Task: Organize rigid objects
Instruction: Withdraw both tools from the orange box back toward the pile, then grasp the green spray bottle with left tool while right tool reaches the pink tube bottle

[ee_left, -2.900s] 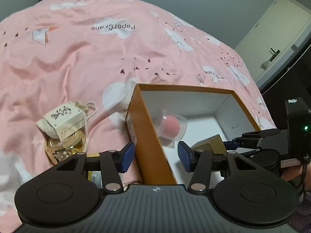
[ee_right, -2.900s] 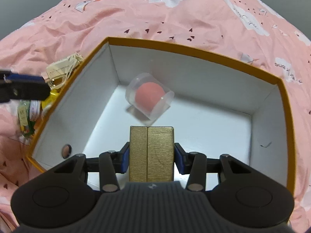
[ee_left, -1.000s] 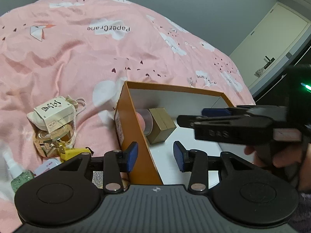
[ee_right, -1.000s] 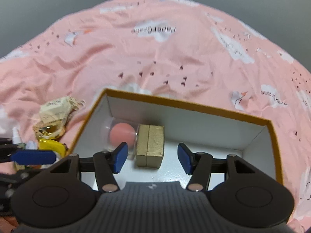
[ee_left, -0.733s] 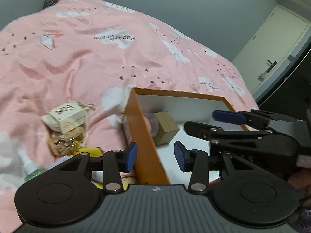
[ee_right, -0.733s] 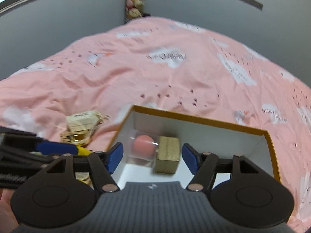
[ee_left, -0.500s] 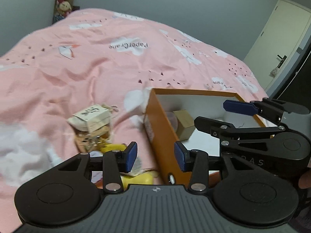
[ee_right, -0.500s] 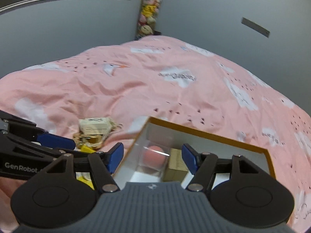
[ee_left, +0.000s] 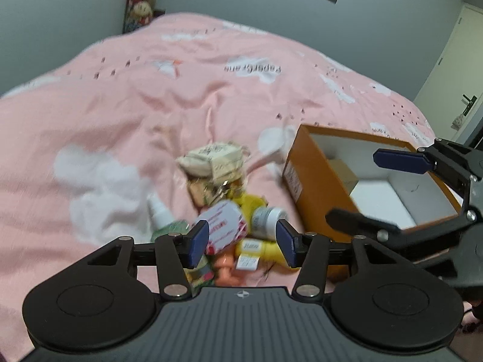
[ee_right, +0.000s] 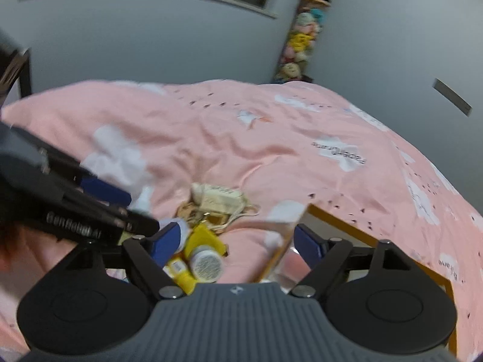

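Orange box (ee_left: 320, 181) on pink bedding, left gripper (ee_left: 243, 242) spread empty above clutter, right gripper (ee_right: 234, 241) likewise apart.

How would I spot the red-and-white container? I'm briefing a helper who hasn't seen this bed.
On the pink bedspread, left of the orange box, lies a pile of small items. The red-and-white container lies on its side at the pile's near edge, between the left gripper fingers in that view. Its neighbours are yellow bottles and a green spray bottle.
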The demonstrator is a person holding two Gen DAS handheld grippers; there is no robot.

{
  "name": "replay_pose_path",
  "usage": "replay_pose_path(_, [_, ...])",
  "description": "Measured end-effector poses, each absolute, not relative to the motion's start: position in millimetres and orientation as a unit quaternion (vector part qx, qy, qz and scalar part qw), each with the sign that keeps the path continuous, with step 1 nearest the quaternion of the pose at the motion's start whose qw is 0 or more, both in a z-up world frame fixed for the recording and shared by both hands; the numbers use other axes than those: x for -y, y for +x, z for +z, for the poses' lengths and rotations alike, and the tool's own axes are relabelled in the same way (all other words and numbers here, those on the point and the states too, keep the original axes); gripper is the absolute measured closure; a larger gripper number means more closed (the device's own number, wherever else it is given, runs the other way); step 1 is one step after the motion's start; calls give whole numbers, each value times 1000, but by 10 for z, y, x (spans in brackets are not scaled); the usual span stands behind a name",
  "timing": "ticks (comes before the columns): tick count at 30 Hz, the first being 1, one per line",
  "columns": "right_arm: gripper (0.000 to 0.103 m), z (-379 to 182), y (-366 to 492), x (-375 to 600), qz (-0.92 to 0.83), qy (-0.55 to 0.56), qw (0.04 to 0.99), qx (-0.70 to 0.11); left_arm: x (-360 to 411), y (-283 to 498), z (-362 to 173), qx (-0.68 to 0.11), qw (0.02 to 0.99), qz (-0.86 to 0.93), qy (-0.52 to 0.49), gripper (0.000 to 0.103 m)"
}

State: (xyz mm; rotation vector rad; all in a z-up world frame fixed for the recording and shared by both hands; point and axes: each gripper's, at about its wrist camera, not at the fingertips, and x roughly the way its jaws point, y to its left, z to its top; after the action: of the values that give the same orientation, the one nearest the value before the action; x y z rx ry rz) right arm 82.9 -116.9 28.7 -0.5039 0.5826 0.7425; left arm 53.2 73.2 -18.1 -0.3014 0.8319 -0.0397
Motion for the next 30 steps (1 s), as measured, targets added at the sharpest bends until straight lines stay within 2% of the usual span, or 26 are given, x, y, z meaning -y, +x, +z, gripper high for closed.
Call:
replay_pose_path(5, [20,154,749,1009,401,-272,822,-300,-901,442,-296,-435,888,-13,-149,43])
replay_pose_path(8, [23,26,777,917,413,-279,805,-322,-970,410,-364,-442,883,-4,-158,43])
replay_pose_path(10, [29,-50,798,866,420,-283,795,-335,-1000,415,-403,-447,879,2,-164,43])
replay_pose_path(12, [43,-131,838,813,418,-290,789,-345,-1014,446,-450,-454,875,9,-167,39])
replay_pose_path(18, [55,-294,1061,689,394,-272,792,-378,-1054,625,-635,-472,858,47,-197,38])
replay_pose_path(24, [56,-413,1271,692,370,-210,806,-412,-1057,769,-810,-479,853,75,-192,38])
replay_pose_path(30, [58,-483,1278,670,357,-221,814,-402,-1045,875,-944,-488,846,75,-201,34])
